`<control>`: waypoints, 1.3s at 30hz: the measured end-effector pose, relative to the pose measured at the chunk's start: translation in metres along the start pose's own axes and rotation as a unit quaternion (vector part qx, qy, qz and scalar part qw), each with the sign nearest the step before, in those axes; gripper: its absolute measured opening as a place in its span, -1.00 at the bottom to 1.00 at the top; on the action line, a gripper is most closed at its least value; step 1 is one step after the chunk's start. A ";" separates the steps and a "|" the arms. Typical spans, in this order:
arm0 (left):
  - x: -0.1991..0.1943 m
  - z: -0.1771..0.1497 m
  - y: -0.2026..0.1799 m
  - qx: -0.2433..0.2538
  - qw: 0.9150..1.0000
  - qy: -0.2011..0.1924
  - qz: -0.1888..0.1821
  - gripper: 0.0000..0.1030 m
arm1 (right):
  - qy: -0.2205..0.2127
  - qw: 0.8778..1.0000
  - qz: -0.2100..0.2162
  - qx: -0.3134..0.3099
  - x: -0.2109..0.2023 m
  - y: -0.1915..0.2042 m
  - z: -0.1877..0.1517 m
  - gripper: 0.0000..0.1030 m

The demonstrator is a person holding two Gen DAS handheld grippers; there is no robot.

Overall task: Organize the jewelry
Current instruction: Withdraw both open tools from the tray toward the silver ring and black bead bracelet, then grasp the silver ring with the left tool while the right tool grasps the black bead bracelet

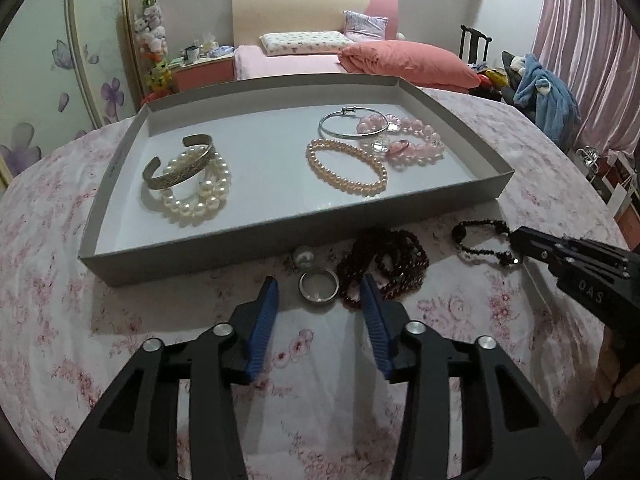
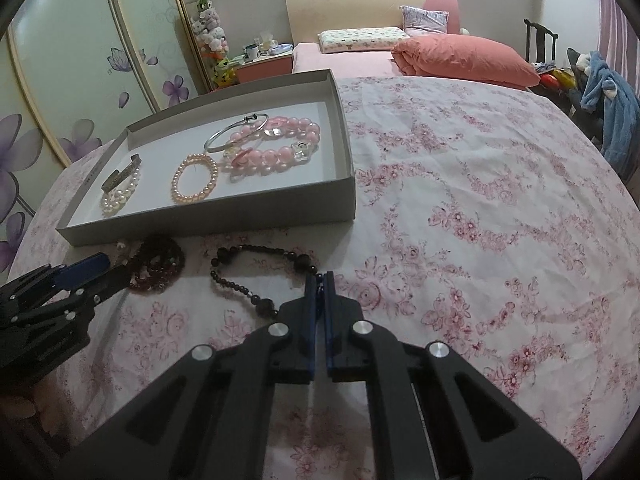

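Note:
A silver ring [image 1: 319, 288] lies on the floral bedspread between the blue pads of my left gripper [image 1: 319, 282], which stands open and does not touch it. Just right of the ring is a heap of dark red beads [image 1: 384, 268], and a small pearl ball [image 1: 303, 258] sits behind it. My right gripper [image 2: 320, 280] is shut on the near end of a black bead bracelet [image 2: 248, 276] that rests on the cloth. The grey tray [image 1: 280, 236] holds a silver cuff [image 1: 180, 168], white pearls [image 1: 200, 200], a peach pearl bracelet [image 1: 348, 168], a silver bangle [image 1: 352, 124] and pink beads [image 1: 416, 140].
The tray stands on a bed covered with a pink floral sheet [image 2: 480, 200], wide and bare to the right. A folded pink quilt [image 2: 464, 60] and pillows lie beyond. A chair with blue clothing [image 2: 608, 108] stands at the far right, and wardrobe doors [image 2: 60, 80] are on the left.

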State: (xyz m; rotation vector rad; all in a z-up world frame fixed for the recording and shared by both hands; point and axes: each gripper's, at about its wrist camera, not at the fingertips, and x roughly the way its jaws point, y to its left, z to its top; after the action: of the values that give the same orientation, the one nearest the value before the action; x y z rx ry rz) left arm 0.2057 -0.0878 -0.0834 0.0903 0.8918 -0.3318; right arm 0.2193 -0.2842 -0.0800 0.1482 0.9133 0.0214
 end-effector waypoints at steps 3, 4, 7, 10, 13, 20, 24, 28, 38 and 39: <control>0.003 0.002 0.000 0.001 1.000 -0.001 0.010 -0.45 | -0.001 1.000 0.001 0.000 0.000 0.001 0.000 -0.91; 0.003 0.002 -0.001 0.002 1.000 -0.003 0.011 -0.49 | -0.001 1.000 0.001 0.000 0.000 0.001 0.000 -0.91; -0.001 0.000 0.003 0.003 1.000 -0.004 0.010 -0.56 | 0.000 1.000 0.002 0.000 0.000 0.001 0.000 -0.91; -0.009 -0.007 0.012 0.006 1.000 -0.003 0.014 -0.64 | 0.002 1.000 0.006 -0.005 0.000 0.005 -0.001 -0.91; -0.015 -0.017 0.026 0.002 1.000 -0.001 0.026 -0.68 | 0.004 1.000 0.014 -0.014 -0.001 0.011 -0.003 -0.91; -0.027 -0.026 0.050 -0.011 0.999 -0.002 0.046 -0.68 | 0.005 0.999 0.026 -0.035 -0.001 0.027 -0.008 -0.91; -0.030 -0.021 0.040 -0.014 1.000 -0.014 0.020 -0.24 | 0.006 0.999 0.027 -0.031 -0.001 0.027 -0.008 -0.90; -0.026 -0.013 0.021 0.006 1.000 -0.027 0.015 -0.03 | 0.006 0.999 0.028 -0.031 -0.002 0.027 -0.009 -0.90; -0.002 -0.002 0.025 -0.008 0.999 -0.001 0.042 -0.55 | 0.006 0.999 0.028 -0.031 -0.003 0.025 -0.009 -0.90; -0.003 -0.003 0.030 -0.011 0.999 0.000 0.043 -0.55 | 0.006 0.999 0.028 -0.031 -0.003 0.025 -0.009 -0.90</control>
State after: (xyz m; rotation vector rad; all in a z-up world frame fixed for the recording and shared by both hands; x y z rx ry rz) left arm 0.2107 -0.0584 -0.0847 0.1087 0.8875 -0.2414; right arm 0.2112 -0.2590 -0.0793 0.1156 0.9185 0.1032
